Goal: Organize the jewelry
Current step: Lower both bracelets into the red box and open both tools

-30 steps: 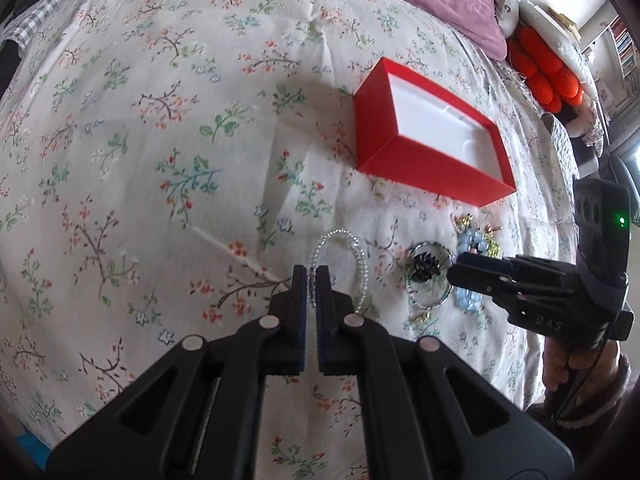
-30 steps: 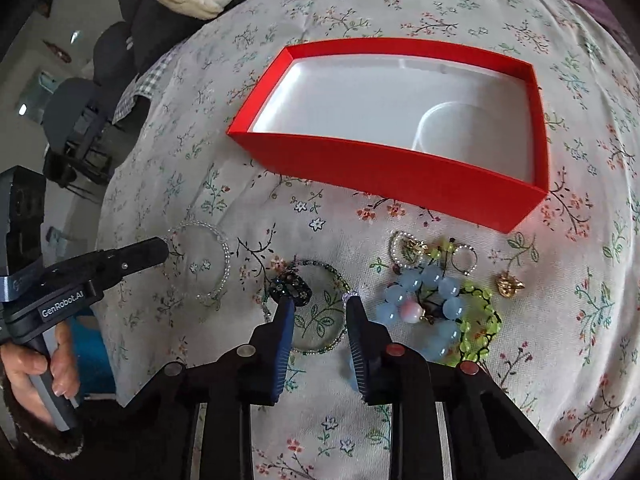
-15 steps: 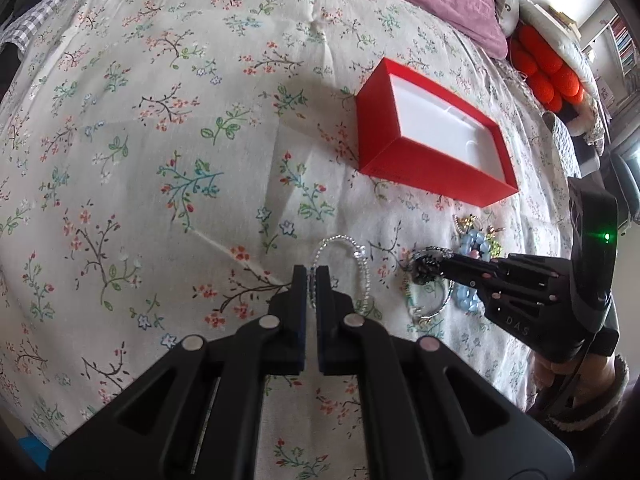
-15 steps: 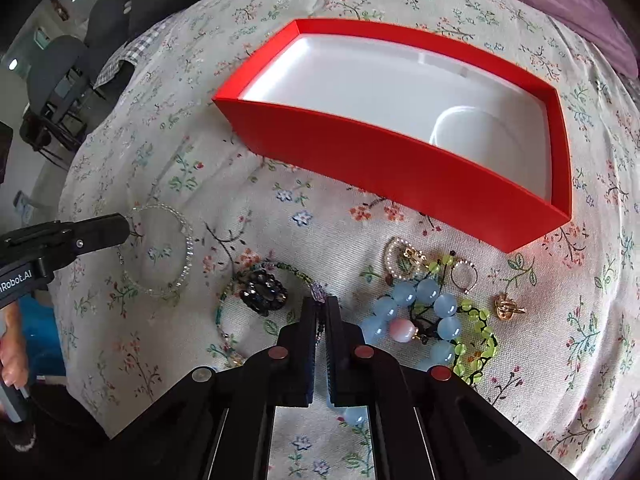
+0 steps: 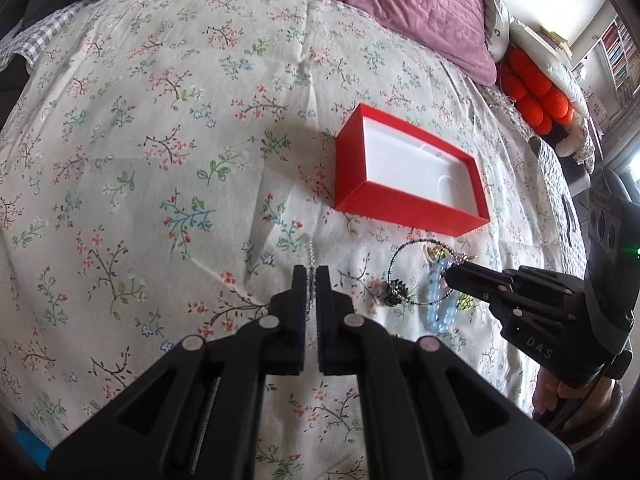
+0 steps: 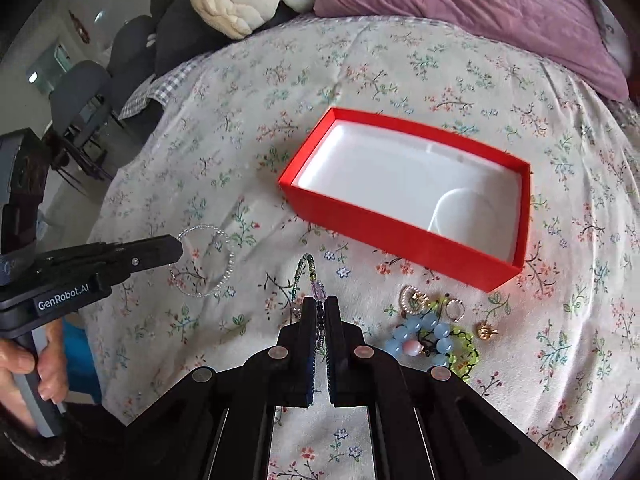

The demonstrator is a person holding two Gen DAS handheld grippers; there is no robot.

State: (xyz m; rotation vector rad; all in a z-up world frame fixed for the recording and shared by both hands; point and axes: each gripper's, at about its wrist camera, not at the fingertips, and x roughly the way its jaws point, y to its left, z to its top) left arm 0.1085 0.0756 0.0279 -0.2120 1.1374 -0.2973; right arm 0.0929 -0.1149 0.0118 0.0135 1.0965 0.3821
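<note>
On a bed [image 6: 440,64] under a floral sheet, the sorting of the jewelry is judged to be at its very beginning; the red box [image 6: 400,236] stands at the centre with its white lining bare, so nothing has been put away. Two pieces are held clear of the sheet; the left gripper [image 5: 311,276] has its fingers clenched on a clear beaded bracelet [image 6: 206,260], which hangs as a ring from the tips at the left; the right gripper [image 6: 319,306] has its fingers clenched on a dark beaded bracelet [image 5: 408,272], a green and purple strand with a small dark charm dangling from it. Both pieces hang near the box's near side, neither over its opening; each has yet to be carried across the red wall and released inside. The remaining pieces lie in a small heap on the sheet, just near of the box's right end: one blue bead bracelet [image 6: 424,336] with a single pink bead, one yellow-green beaded band [image 6: 466,350] tangled with it, one pearl ring [image 6: 410,298], one thin ring [image 6: 454,308] and one small gold charm [image 6: 486,332]; whether more is hidden in the heap cannot be told. Counted in all: one box, two grippers, two bracelets held, five pieces left to lift.
</note>
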